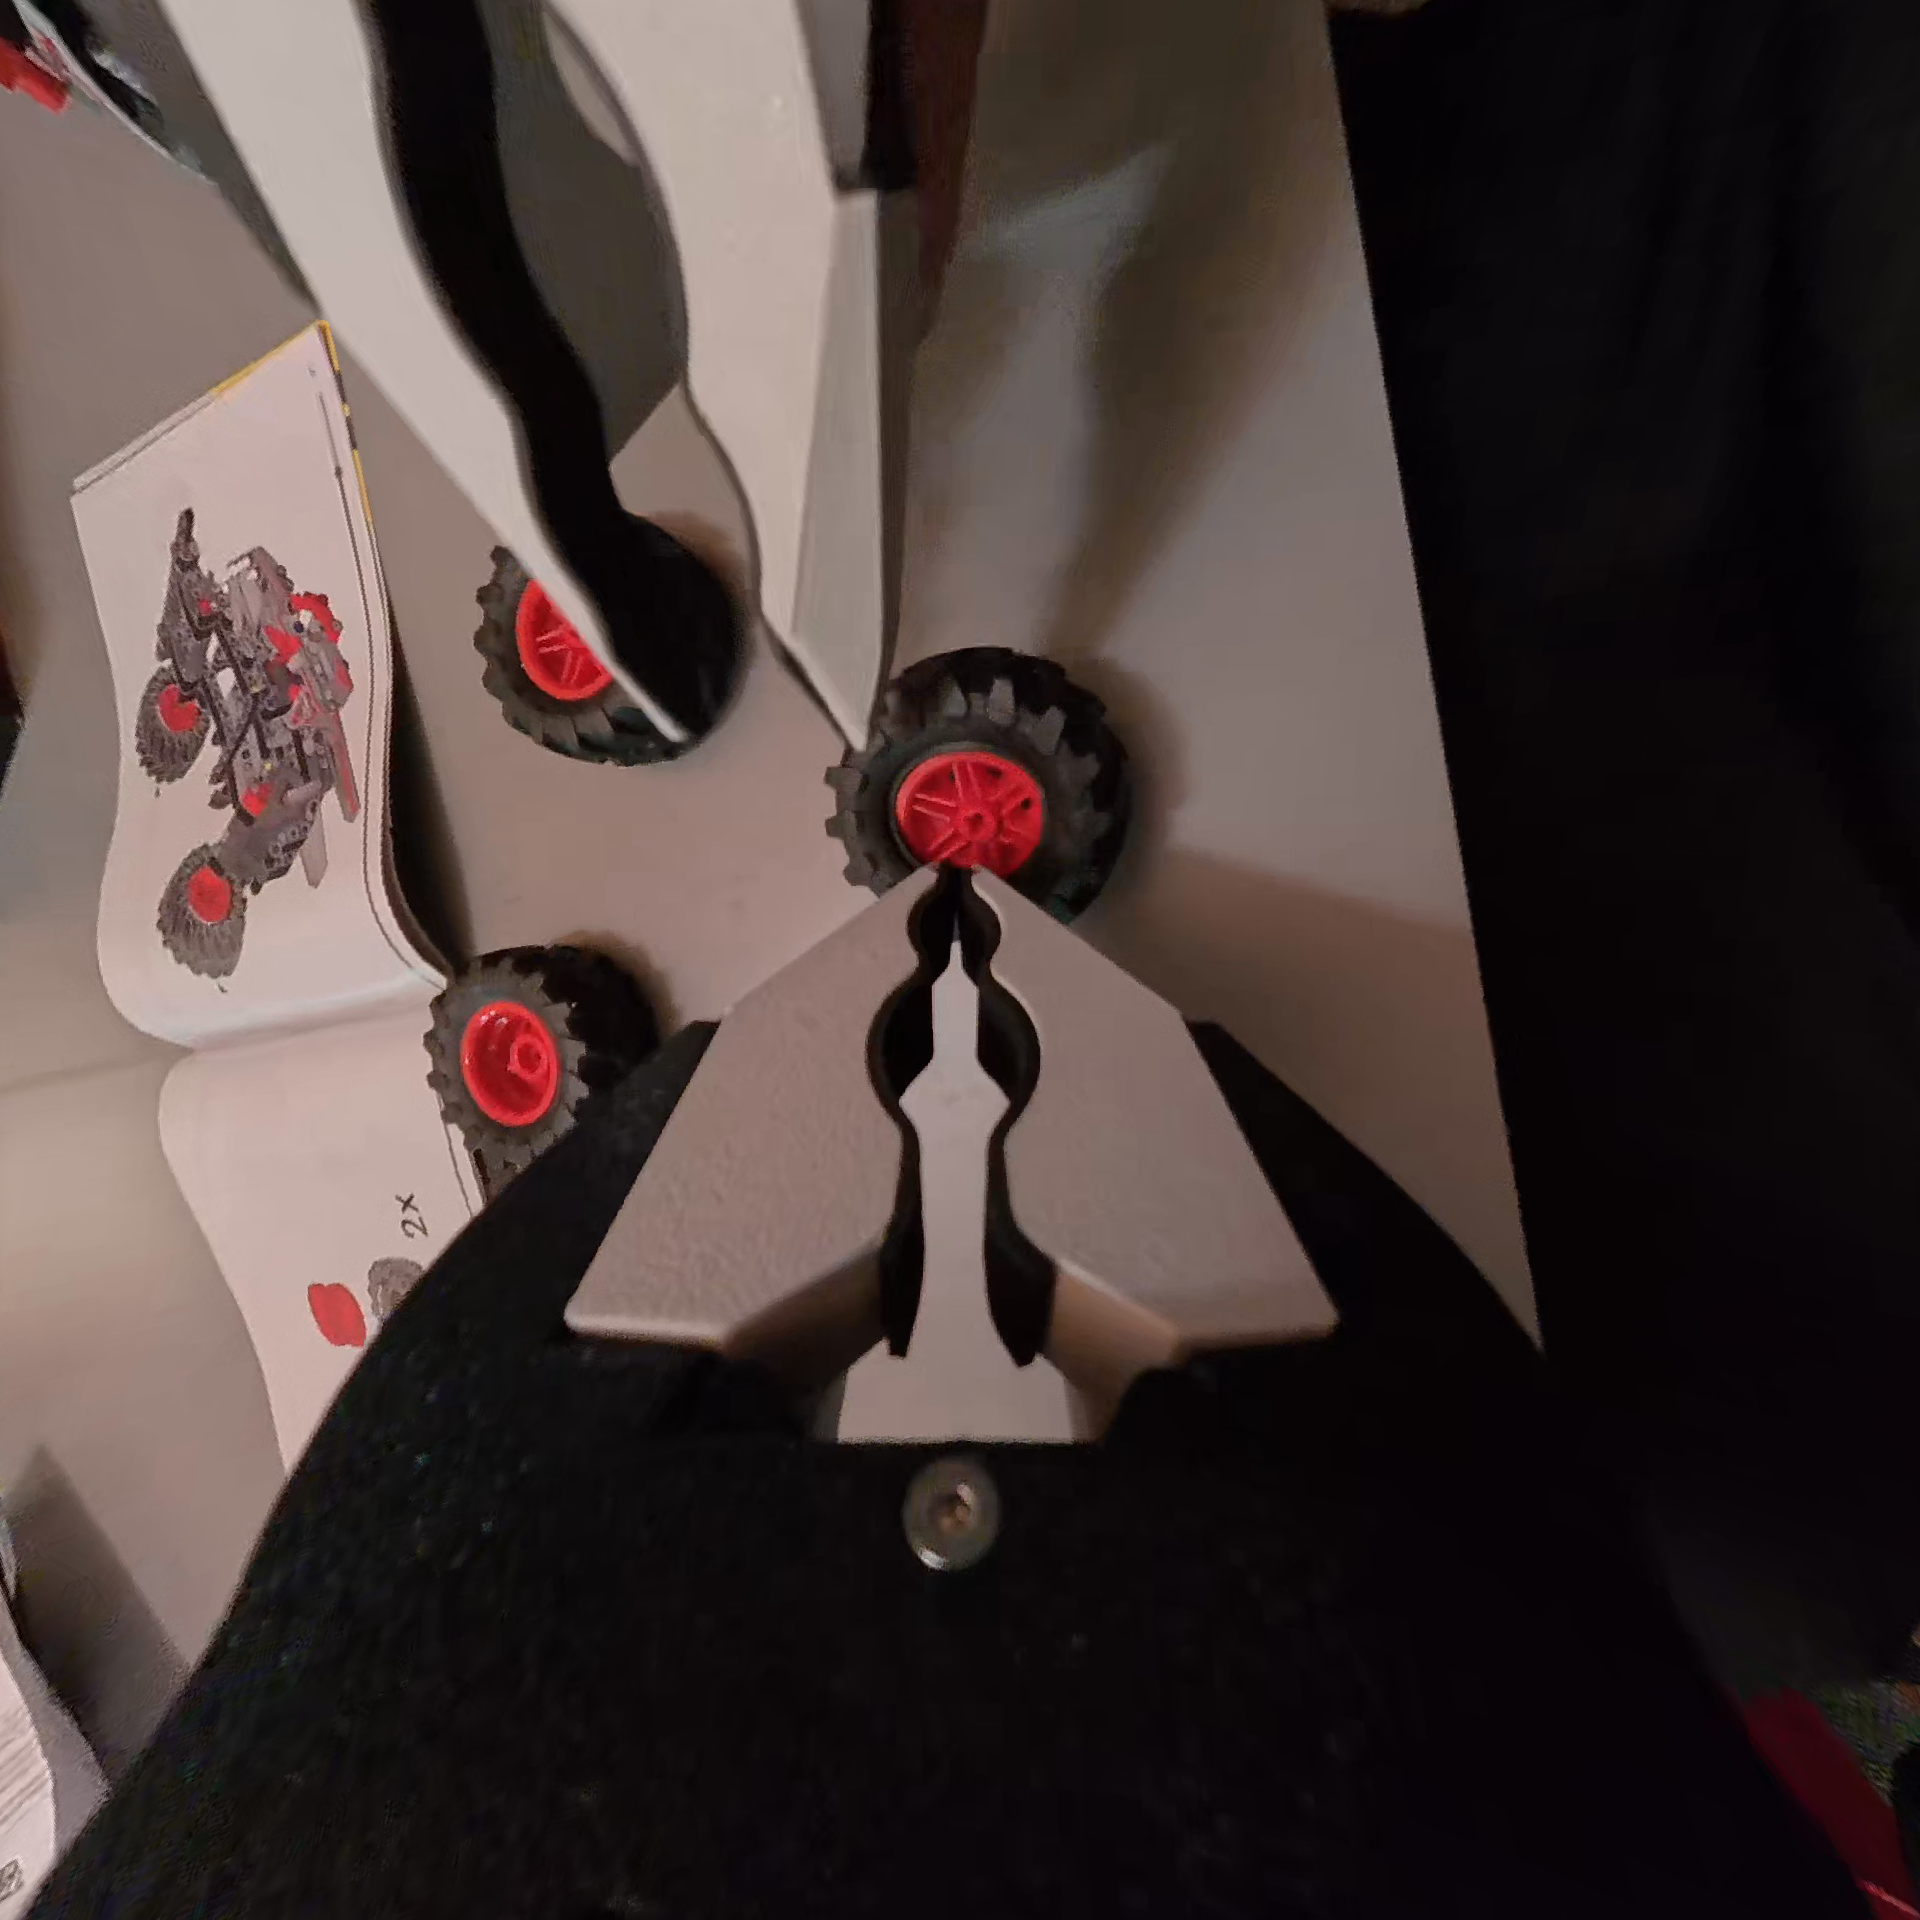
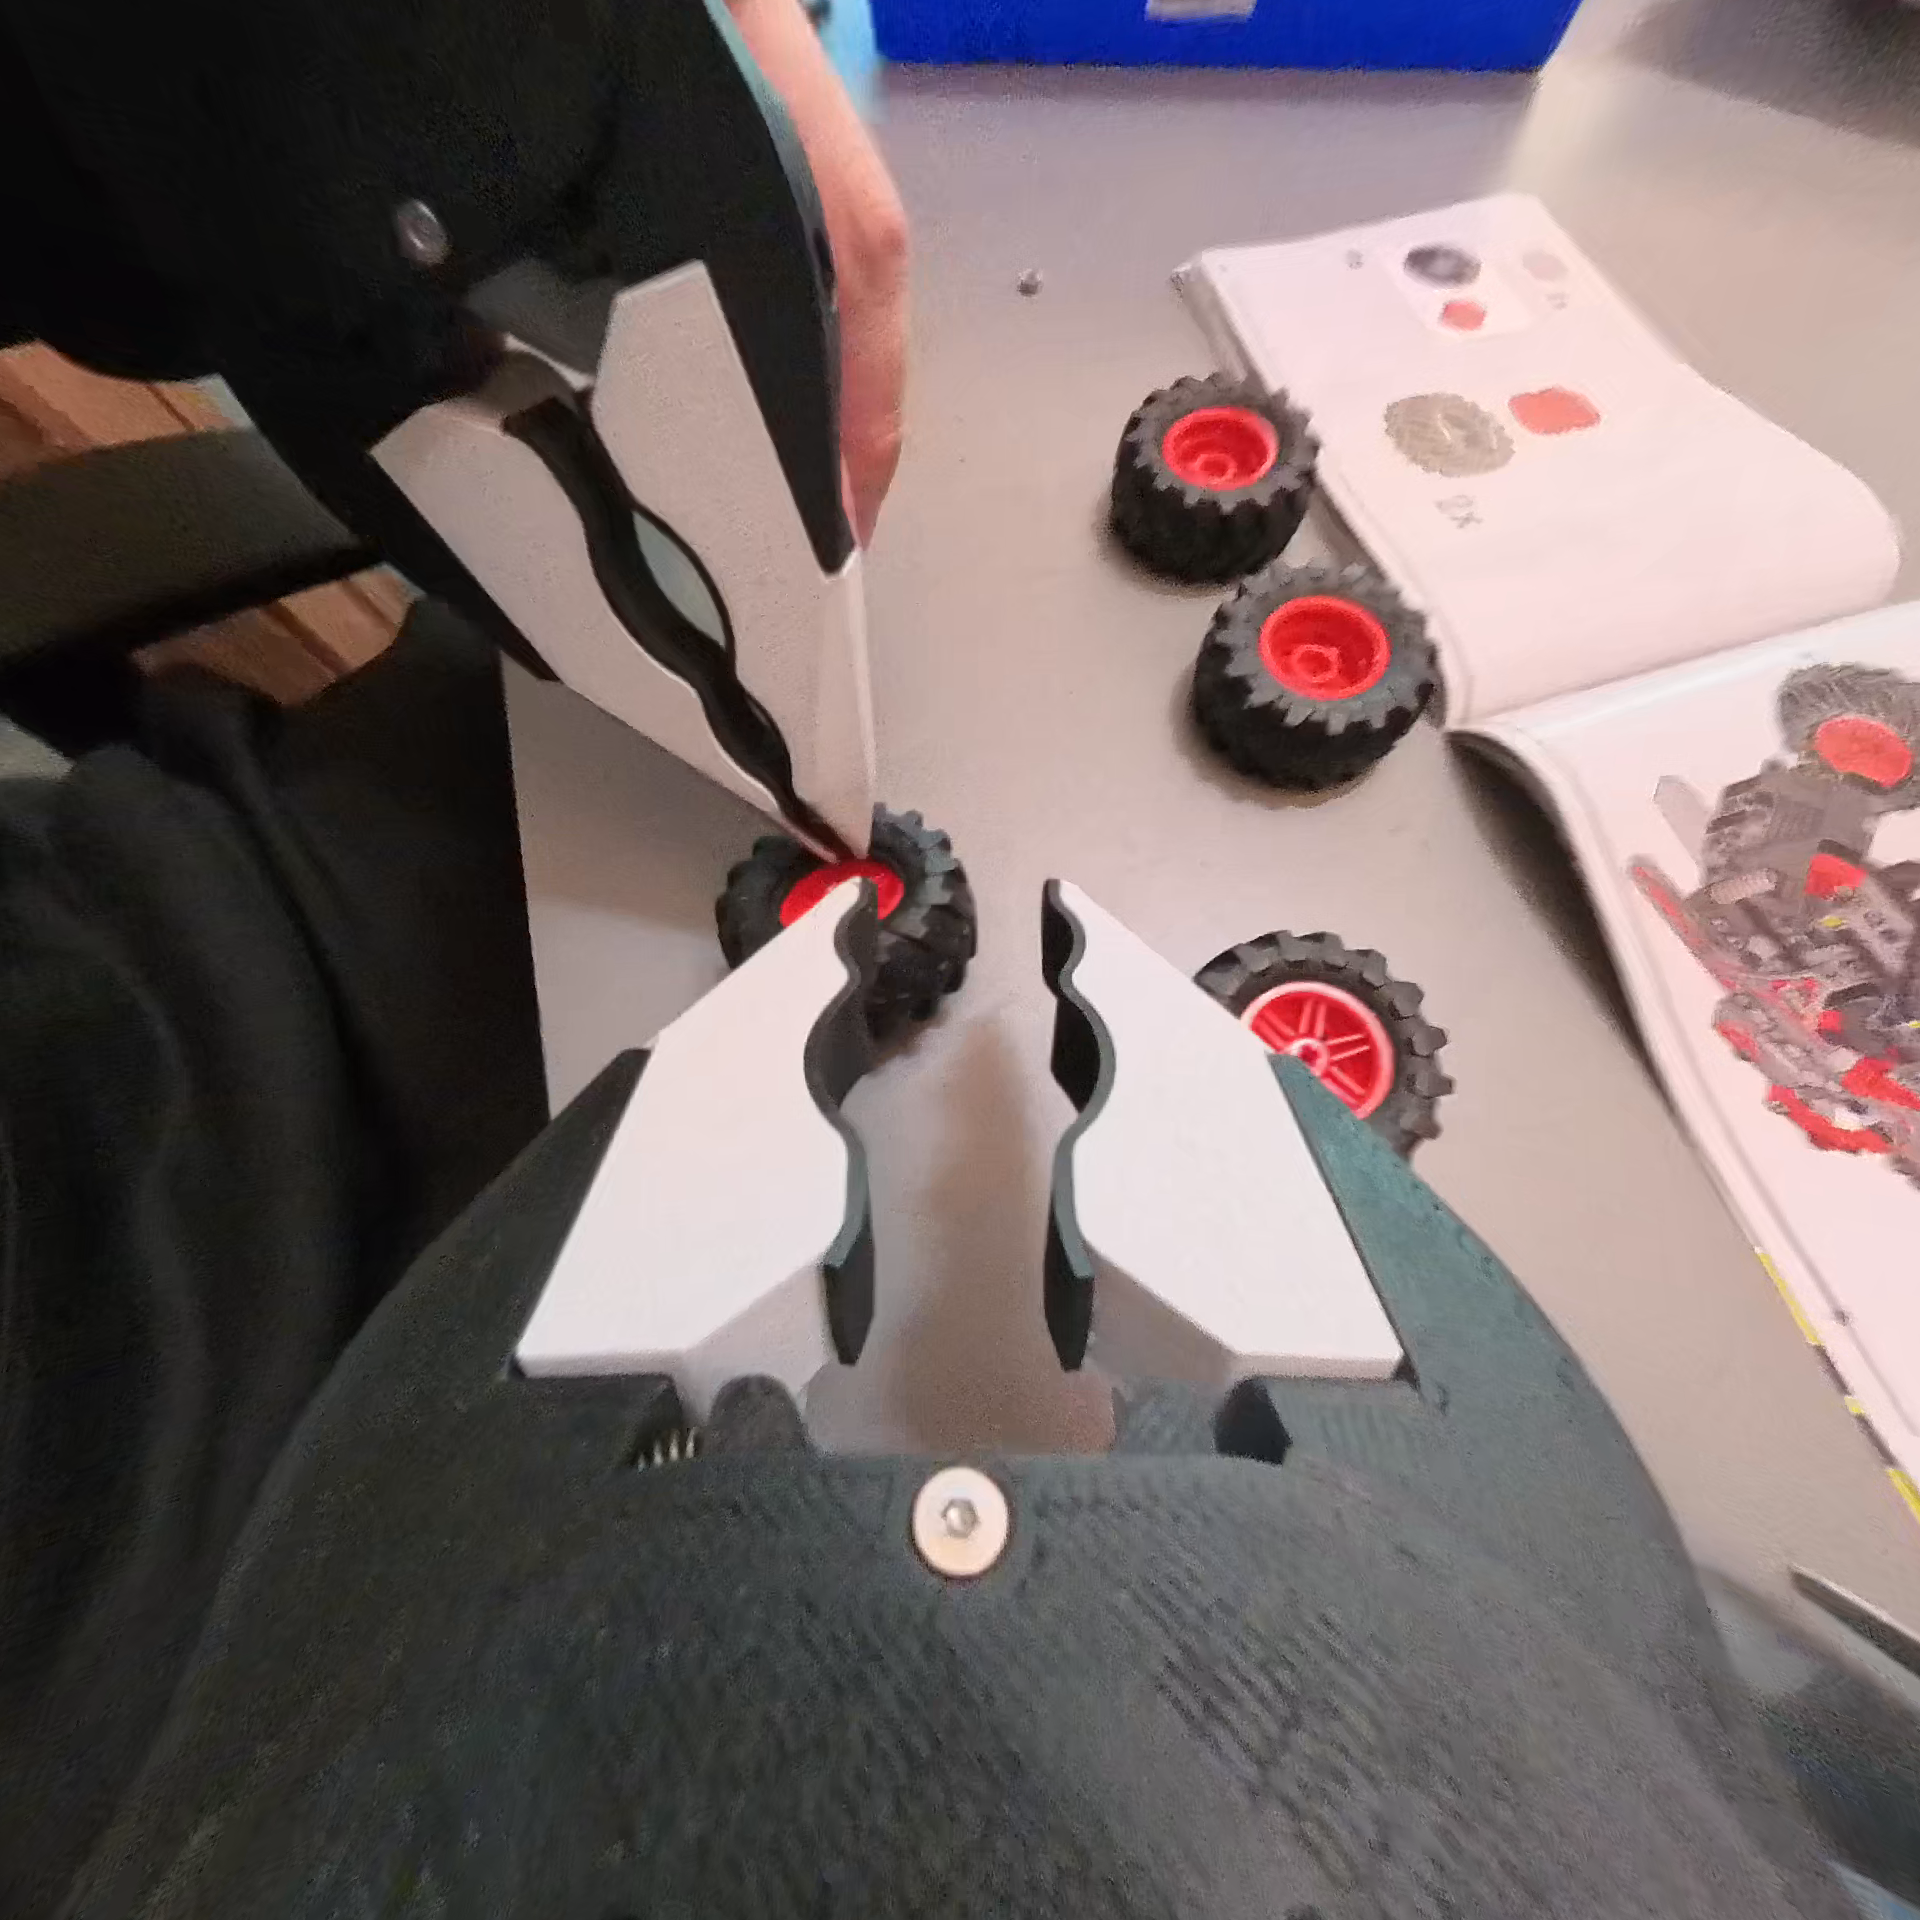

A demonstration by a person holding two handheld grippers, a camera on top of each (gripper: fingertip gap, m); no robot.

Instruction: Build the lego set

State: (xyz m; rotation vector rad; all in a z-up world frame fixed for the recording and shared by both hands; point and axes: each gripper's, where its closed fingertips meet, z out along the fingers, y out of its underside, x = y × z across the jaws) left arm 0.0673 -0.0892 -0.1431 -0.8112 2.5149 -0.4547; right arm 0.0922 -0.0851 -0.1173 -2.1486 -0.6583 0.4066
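Several black tyres with red hubs lie on the grey table (image 2: 1039, 644). My left gripper (image 1: 956, 881) is shut, its tips pressed on the red hub of one wheel (image 1: 977, 805) near the table edge. In the right wrist view the left gripper (image 2: 840, 842) comes in from the upper left onto that wheel (image 2: 914, 935). My right gripper (image 2: 956, 894) is open and empty, its left fingertip beside that wheel and its right finger in front of a spoked wheel (image 2: 1340, 1029). In the left wrist view the right gripper (image 1: 769, 727) partly hides the spoked wheel (image 1: 540, 655).
Two more wheels (image 2: 1210, 473) (image 2: 1314, 670) stand beside an open instruction booklet (image 2: 1621, 540), which also shows in the left wrist view (image 1: 249, 748). A small grey piece (image 2: 1029, 281) lies farther back. A blue box (image 2: 1195, 31) sits at the far edge. A hand (image 2: 873, 312) holds the left gripper. My hands' fingertips stand some 4 cm from each other.
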